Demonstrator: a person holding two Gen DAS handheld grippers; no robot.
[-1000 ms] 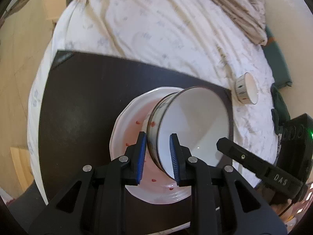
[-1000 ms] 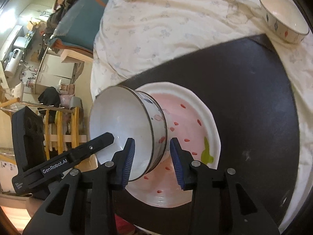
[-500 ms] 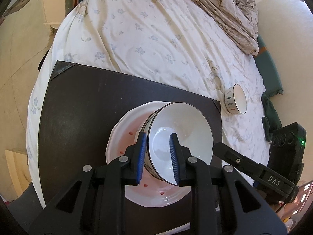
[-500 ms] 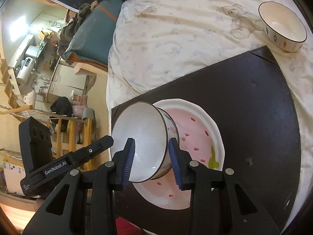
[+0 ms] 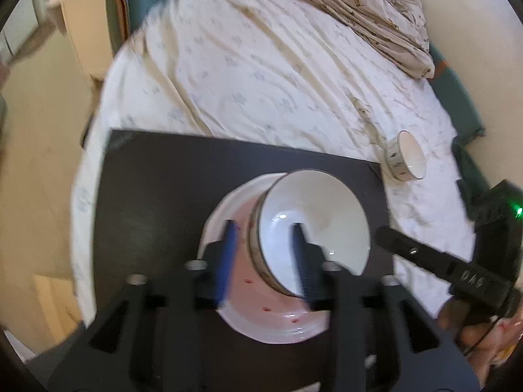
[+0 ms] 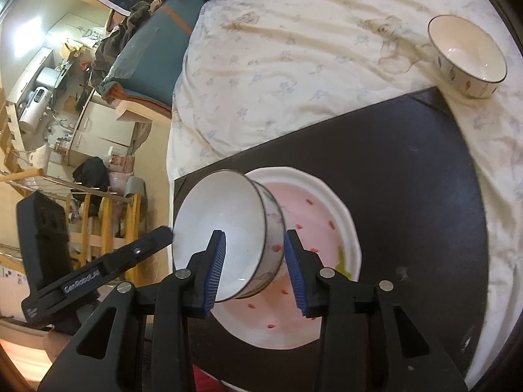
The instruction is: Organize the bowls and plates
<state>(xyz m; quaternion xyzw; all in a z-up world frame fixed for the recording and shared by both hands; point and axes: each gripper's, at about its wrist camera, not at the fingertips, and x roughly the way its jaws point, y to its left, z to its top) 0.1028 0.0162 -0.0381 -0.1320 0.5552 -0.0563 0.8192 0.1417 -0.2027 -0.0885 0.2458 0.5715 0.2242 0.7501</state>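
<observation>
A white bowl (image 5: pixel 313 215) with a dark rim sits on a pink-centred plate (image 5: pixel 261 307) on a dark mat (image 5: pixel 157 196). My left gripper (image 5: pixel 263 245) is open, its fingers astride the bowl's near wall with a gap on each side. In the right wrist view the same bowl (image 6: pixel 225 222) sits on the plate (image 6: pixel 313 228), and my right gripper (image 6: pixel 255 261) is open astride the opposite wall. A second small bowl (image 5: pixel 407 160) lies on the bedsheet past the mat's far right corner; it also shows in the right wrist view (image 6: pixel 467 55).
The mat lies on a bed with a pale floral sheet (image 5: pixel 261 65). A rumpled beige blanket (image 5: pixel 359 6) lies at the far end. A teal cushion (image 6: pixel 153 58) is at the bed's side. Floor and furniture (image 6: pixel 65 98) lie beyond the bed edge.
Both grippers have opened and let go of the bowl's wall, which now rests on the plate. Both have drawn back and up a little.
</observation>
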